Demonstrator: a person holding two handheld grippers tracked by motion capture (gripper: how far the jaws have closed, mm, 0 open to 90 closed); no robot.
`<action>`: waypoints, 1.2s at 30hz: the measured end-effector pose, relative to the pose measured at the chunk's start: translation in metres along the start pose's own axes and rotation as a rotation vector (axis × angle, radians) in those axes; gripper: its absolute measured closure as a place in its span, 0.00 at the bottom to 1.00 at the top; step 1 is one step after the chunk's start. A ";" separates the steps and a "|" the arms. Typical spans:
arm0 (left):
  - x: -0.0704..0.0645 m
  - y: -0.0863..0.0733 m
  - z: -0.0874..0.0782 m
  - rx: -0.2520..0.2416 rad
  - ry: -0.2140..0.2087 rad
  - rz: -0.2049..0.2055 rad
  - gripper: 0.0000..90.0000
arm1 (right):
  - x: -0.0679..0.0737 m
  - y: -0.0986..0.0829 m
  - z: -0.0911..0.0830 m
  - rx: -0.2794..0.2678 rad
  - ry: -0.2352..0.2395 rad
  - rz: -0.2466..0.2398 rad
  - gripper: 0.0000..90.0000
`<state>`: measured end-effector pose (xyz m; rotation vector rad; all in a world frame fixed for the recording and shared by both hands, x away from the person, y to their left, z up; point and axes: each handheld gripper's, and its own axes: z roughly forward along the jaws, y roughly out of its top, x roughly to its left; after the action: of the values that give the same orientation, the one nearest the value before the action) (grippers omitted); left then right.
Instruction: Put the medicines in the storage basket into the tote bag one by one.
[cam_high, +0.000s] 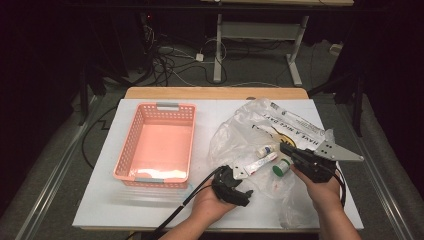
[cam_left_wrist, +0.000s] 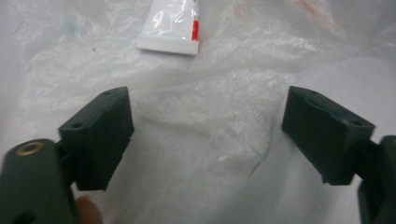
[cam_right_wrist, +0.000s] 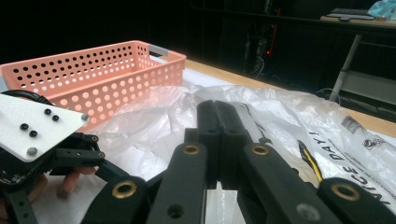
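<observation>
A crumpled clear plastic bag (cam_high: 235, 135) lies on the right half of the white table (cam_high: 150, 210). Inside it are a white tube with red print (cam_high: 257, 162), a small white bottle (cam_high: 265, 149) and a green-capped bottle (cam_high: 281, 167). My left gripper (cam_high: 242, 182) is open at the bag's near left edge; in the left gripper view (cam_left_wrist: 208, 116) its jaws straddle bare bag film (cam_left_wrist: 210, 140), with the tube's (cam_left_wrist: 170, 28) end beyond them. My right gripper (cam_high: 284, 147) is shut above the bag, near the bottles, and its jaws (cam_right_wrist: 223, 109) meet with nothing seen between them.
An empty pink perforated basket (cam_high: 125, 145) stands on the left half of the table, also seen in the right gripper view (cam_right_wrist: 93, 74). Beyond the table's wooden far edge (cam_high: 215, 92) are desk legs and cables on the floor.
</observation>
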<state>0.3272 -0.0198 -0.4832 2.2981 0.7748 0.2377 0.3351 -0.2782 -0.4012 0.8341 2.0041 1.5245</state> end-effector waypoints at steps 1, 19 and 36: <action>0.000 0.001 0.001 -0.003 -0.005 0.002 0.21 | 0.000 0.000 0.001 0.002 -0.001 -0.002 1.00; -0.004 0.002 0.002 -0.048 -0.045 0.033 0.82 | 0.004 0.001 0.001 0.005 -0.004 -0.007 1.00; 0.008 -0.007 -0.010 -0.167 -0.067 -0.077 0.99 | 0.002 0.000 -0.003 -0.007 -0.002 0.005 1.00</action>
<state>0.3272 -0.0054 -0.4809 2.1040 0.7780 0.1821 0.3316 -0.2791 -0.4006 0.8376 1.9954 1.5319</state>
